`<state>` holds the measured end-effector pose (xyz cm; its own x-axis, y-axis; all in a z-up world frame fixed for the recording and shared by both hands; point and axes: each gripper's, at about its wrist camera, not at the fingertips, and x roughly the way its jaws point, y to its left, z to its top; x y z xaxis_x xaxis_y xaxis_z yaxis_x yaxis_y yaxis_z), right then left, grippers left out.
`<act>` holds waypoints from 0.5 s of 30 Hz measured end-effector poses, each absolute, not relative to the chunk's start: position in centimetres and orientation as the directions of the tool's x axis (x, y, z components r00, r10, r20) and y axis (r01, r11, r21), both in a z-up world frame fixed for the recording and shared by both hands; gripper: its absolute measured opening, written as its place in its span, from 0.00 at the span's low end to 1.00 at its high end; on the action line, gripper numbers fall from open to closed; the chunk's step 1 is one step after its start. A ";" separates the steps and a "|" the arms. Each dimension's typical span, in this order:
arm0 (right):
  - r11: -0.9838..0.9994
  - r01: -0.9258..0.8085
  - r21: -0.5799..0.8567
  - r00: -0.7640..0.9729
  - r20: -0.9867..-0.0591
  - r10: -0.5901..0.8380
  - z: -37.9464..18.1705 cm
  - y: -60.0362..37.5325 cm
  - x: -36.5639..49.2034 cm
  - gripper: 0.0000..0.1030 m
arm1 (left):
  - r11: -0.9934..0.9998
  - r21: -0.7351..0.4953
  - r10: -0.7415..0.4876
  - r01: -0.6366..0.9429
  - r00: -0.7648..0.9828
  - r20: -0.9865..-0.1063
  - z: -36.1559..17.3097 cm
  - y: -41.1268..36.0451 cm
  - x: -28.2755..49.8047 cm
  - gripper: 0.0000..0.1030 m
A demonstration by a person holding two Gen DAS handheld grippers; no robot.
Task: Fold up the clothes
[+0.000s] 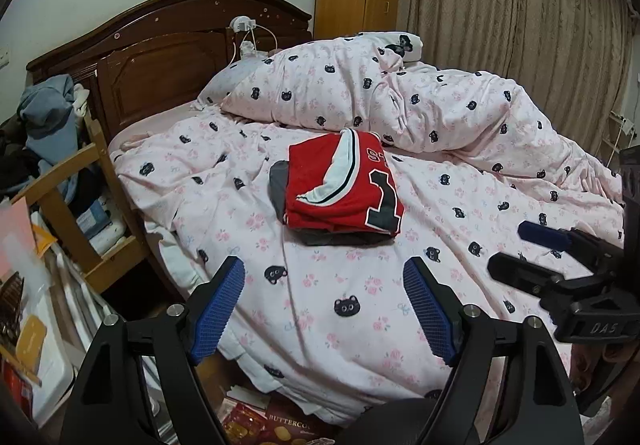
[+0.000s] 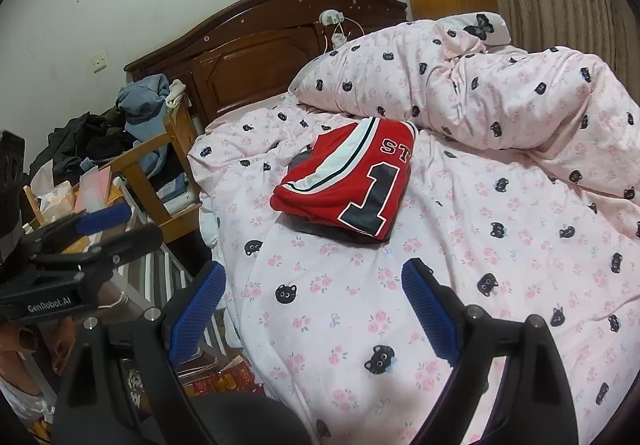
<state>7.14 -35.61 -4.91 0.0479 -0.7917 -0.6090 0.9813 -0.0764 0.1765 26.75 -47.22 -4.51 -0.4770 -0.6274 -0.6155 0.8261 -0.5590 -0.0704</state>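
Well beyond both tools (image 1: pixel 324 309) (image 2: pixel 310 311), folded jersey (image 1: pixel 344 189).

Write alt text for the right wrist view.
A folded red jersey with a black number 1 lies on a pink cat-print quilt atop a dark folded garment. The open right gripper hovers before it, empty; the left gripper is at left.

Red jersey (image 2: pixel 352 181) reads "ST" and 1; tool (image 2: pixel 52 277) reads "GenRobot.AI".
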 end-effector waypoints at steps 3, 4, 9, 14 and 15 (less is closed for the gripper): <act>-0.085 0.982 0.170 0.035 -0.603 -0.797 -4.3 -34.8 7.3 0.94 | -0.553 -0.071 -0.632 0.830 -0.474 -0.613 -4.4 -46.6 27.3 0.82; -0.088 0.982 0.167 0.031 -0.600 -0.799 -4.1 -34.5 7.4 0.95 | -0.550 -0.074 -0.634 0.832 -0.473 -0.612 -4.3 -46.5 27.5 0.89; -0.098 0.984 0.147 0.011 -0.605 -0.796 -3.5 -33.7 7.9 0.98 | -0.547 -0.102 -0.637 0.831 -0.492 -0.593 -3.5 -46.0 28.7 0.98; -0.112 0.984 0.142 -0.003 -0.604 -0.797 -3.0 -32.9 8.3 0.99 | -0.541 -0.096 -0.639 0.835 -0.483 -0.599 -3.3 -45.8 29.3 0.99; -0.112 0.984 0.139 -0.005 -0.604 -0.797 -2.9 -32.7 8.3 0.99 | -0.540 -0.092 -0.639 0.837 -0.479 -0.602 -3.3 -45.8 29.4 0.99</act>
